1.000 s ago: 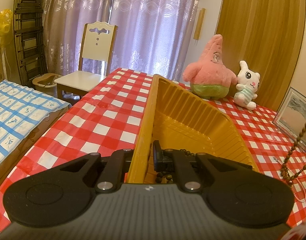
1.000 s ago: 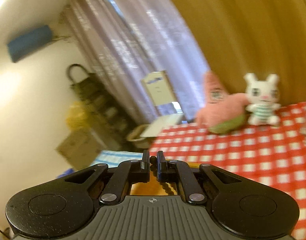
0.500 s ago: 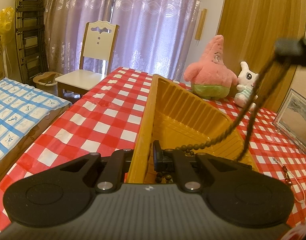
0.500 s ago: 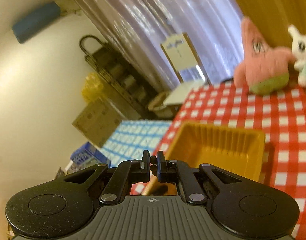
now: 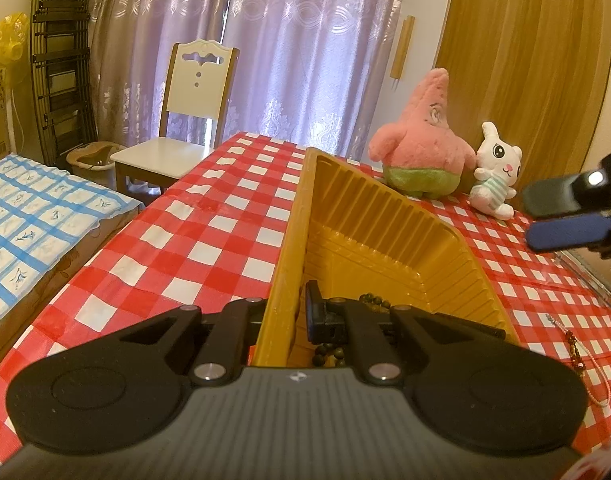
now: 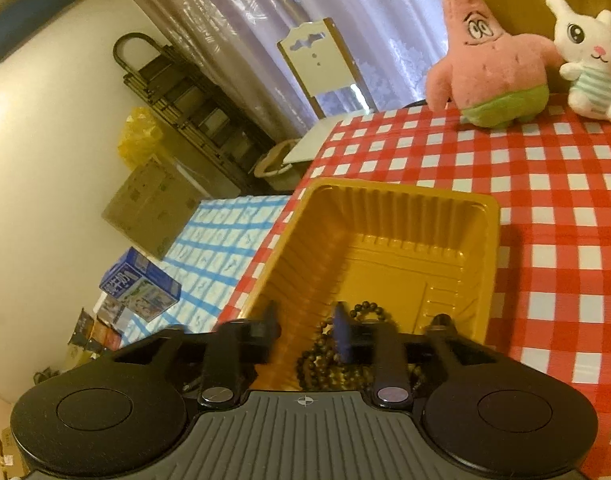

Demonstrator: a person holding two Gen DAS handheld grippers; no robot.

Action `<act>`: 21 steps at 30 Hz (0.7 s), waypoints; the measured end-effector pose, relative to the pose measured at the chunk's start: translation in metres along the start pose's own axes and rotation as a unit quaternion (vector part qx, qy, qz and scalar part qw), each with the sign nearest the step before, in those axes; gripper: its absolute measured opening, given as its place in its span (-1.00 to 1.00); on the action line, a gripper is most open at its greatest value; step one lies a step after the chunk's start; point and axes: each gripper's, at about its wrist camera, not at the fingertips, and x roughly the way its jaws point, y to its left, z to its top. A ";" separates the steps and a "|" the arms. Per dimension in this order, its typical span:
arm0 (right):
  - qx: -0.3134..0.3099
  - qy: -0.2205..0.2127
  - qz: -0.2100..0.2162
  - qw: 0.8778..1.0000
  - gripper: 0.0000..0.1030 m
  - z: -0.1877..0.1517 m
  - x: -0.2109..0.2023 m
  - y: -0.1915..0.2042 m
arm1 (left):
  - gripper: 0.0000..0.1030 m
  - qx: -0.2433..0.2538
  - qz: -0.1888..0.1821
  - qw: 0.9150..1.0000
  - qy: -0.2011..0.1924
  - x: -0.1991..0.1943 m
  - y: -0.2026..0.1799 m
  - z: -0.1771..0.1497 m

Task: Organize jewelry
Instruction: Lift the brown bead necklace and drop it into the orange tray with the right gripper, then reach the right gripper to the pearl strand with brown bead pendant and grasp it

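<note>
A yellow plastic tray (image 5: 385,240) stands on the red-checked tablecloth. My left gripper (image 5: 281,316) is shut on the tray's near left wall. A string of dark brown beads (image 6: 325,360) lies heaped in the tray's near end, also seen as beads (image 5: 371,300) behind the left fingers. My right gripper (image 6: 305,328) hangs just above that heap. Its jaws are opening and nothing is pressed between the pads. From the left wrist view the right gripper (image 5: 545,218) comes in at the right edge, fingers apart.
A red bead chain with a pale cord (image 5: 573,344) lies on the cloth right of the tray. A pink star plush (image 5: 421,152) and a white rabbit plush (image 5: 495,176) sit at the table's far side. A picture frame (image 5: 597,276) leans at the right. A chair (image 5: 185,120) stands beyond the table.
The right gripper came down over the tray with the brown bead string pinched in it. Its jaws have parted and the string now lies in the tray. The left gripper has not moved.
</note>
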 end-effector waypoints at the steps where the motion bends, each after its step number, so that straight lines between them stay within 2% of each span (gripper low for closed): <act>1: -0.002 -0.003 -0.005 1.000 -0.17 -0.001 -0.003 -0.001 | -0.84 0.000 0.000 1.000 0.000 0.000 0.000 0.000; 13: 0.020 -0.005 -0.098 0.995 -0.16 -0.036 -0.051 -0.036 | -0.84 0.001 0.000 1.000 0.000 0.000 0.000 -0.001; 21: 0.044 -0.019 -0.174 0.984 -0.16 -0.060 -0.090 -0.068 | -0.84 0.001 0.000 1.000 0.000 0.000 0.000 -0.001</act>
